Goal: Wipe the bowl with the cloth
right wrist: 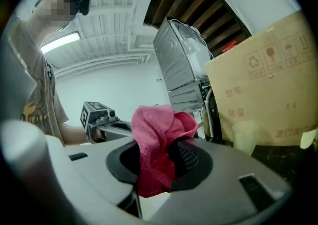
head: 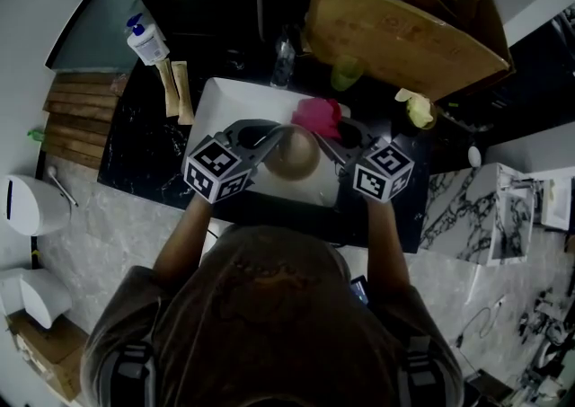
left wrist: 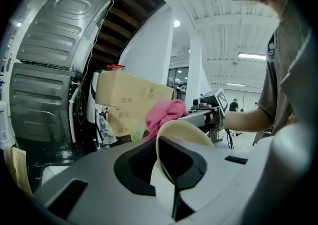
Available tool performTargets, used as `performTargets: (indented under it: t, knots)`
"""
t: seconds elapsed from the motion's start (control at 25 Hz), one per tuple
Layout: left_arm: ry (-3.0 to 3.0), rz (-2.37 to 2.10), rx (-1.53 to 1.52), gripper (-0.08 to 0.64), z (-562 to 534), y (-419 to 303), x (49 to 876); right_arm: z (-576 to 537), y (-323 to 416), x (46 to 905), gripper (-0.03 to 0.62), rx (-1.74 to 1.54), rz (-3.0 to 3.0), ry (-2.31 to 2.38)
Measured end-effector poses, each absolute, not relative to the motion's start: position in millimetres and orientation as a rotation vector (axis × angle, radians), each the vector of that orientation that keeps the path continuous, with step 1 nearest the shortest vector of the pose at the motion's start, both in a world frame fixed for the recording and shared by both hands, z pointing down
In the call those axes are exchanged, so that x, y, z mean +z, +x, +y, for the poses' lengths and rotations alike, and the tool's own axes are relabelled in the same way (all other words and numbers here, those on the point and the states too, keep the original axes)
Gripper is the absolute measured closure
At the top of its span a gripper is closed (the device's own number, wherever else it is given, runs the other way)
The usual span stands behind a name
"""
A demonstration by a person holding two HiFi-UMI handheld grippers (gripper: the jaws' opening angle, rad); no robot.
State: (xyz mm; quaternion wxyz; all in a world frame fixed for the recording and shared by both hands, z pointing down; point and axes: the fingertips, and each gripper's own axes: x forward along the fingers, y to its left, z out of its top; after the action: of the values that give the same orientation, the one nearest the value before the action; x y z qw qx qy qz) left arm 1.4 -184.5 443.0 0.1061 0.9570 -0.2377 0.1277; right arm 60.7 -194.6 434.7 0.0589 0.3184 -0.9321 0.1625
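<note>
From the head view, the cream bowl (head: 294,154) hangs over the white basin (head: 220,100) near the tabletop's front edge. The left gripper view shows the left claw (left wrist: 158,164) clamped on its rim. The right gripper view shows the right claw (right wrist: 159,164) pinching the pink cloth (right wrist: 156,144).

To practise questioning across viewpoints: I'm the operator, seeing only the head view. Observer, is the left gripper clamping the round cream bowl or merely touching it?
Observer: Clamping: the left gripper is shut on the rim of the round cream bowl.
Operator: And the crumpled pink cloth?
Observer: The right gripper is shut on it; it bunches above the jaws and hangs below.
Operator: Does it touch the bowl?
Observer: Unclear; the left gripper view shows it just behind the rim.
</note>
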Motion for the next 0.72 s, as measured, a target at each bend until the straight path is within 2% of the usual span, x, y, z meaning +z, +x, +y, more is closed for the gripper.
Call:
performTargets:
  t: [0.72]
  knots:
    - [2.752, -0.867, 0.340, 0.534, -207, -11, 444, -187, 71, 446, 0.477, 0.519, -2.794, 0.937]
